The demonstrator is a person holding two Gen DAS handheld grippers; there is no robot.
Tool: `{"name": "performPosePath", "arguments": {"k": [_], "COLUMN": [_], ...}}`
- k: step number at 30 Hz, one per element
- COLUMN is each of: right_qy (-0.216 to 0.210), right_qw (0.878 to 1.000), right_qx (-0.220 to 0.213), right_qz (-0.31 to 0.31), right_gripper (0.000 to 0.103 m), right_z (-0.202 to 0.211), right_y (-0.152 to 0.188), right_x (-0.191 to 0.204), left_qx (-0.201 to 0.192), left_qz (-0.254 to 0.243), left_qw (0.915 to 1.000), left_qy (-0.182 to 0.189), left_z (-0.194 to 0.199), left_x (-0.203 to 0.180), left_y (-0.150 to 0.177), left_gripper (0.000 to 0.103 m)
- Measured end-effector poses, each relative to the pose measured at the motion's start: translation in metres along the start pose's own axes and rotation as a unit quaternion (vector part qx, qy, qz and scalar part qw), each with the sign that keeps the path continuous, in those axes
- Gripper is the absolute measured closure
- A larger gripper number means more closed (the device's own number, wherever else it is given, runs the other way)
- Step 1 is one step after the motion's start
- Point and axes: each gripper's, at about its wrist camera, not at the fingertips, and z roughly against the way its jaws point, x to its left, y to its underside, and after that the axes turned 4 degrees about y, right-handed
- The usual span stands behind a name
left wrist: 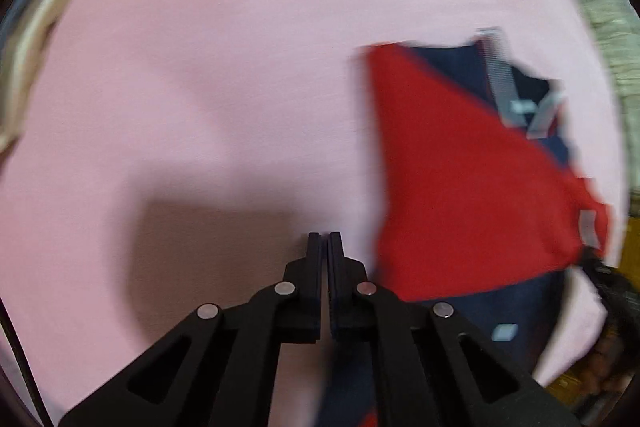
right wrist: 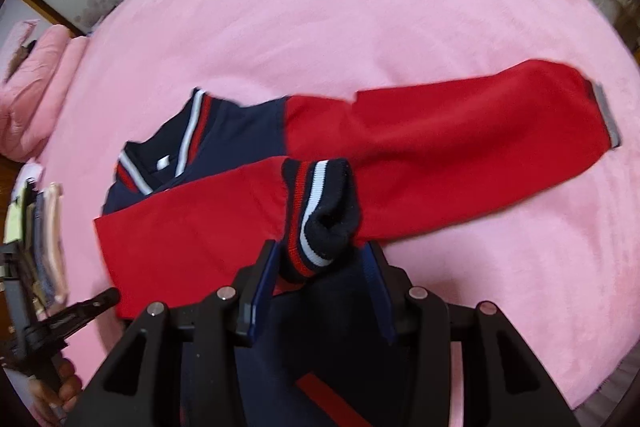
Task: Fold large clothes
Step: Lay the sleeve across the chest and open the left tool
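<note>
Jacket [right wrist: 248, 147] lies on pink bed [right wrist: 360, 7], collar far-left in right view. One red sleeve [right wrist: 460, 131] stretched out right, long axis crosswise to right gripper [right wrist: 320, 255]. Other sleeve folded across body, its striped cuff [right wrist: 316, 211] between right jaws, which stand wide apart, likely not clamping. Left gripper [left wrist: 324, 239] nearly closed, holding nothing, jacket just to its right. Right hand nearer outstretched sleeve.

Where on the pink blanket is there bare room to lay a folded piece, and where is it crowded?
Free: the pink blanket beyond the jacket, up to the far edge, and right of the outstretched red sleeve. Crowded: the near middle, where the striped cuff sits between the right gripper fingers.
</note>
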Motion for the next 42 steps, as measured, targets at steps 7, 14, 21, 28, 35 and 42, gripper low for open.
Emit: {"name": "performPosePath", "arguments": {"k": [7, 14, 21, 28, 35, 42], "right_qy": [0.016, 0.011, -0.009, -0.018, -0.109, -0.228], "right_qw": [1.000, 1.000, 0.999, 0.997, 0.989, 0.968], "right_qx": [-0.008, -0.011, -0.008, -0.001, -0.024, 0.017], "right_qz": [0.016, 0.022, 0.040, 0.070, 0.101, 0.102], "right_gripper": [0.060, 0.060, 0.060, 0.060, 0.079, 0.101], "right_z": [0.002, 0.001, 0.001, -0.005, 0.000, -0.052], "right_y": [0.011, 0.007, 0.014, 0.021, 0.024, 0.020], "right_x": [0.009, 0.018, 0.037, 0.058, 0.077, 0.117], "left_qx": [-0.030, 0.009, -0.011, -0.014, -0.090, -0.078], "left_qz": [0.032, -0.023, -0.051, 0.003, 0.038, -0.068], "left_qw": [0.9956, 0.9919, 0.9934, 0.9926, 0.9951, 0.9914], "left_qy": [0.083, 0.124, 0.102, 0.120, 0.015, 0.080], "left_z": [0.024, -0.010, -0.017, -0.014, 0.037, 0.018], "left_x": [0.016, -0.054, -0.072, -0.040, -0.026, -0.093], "left_y": [-0.002, -0.002, 0.019, 0.021, 0.030, 0.025], "left_gripper": [0.079, 0.030, 0.097, 0.095, 0.055, 0.094]}}
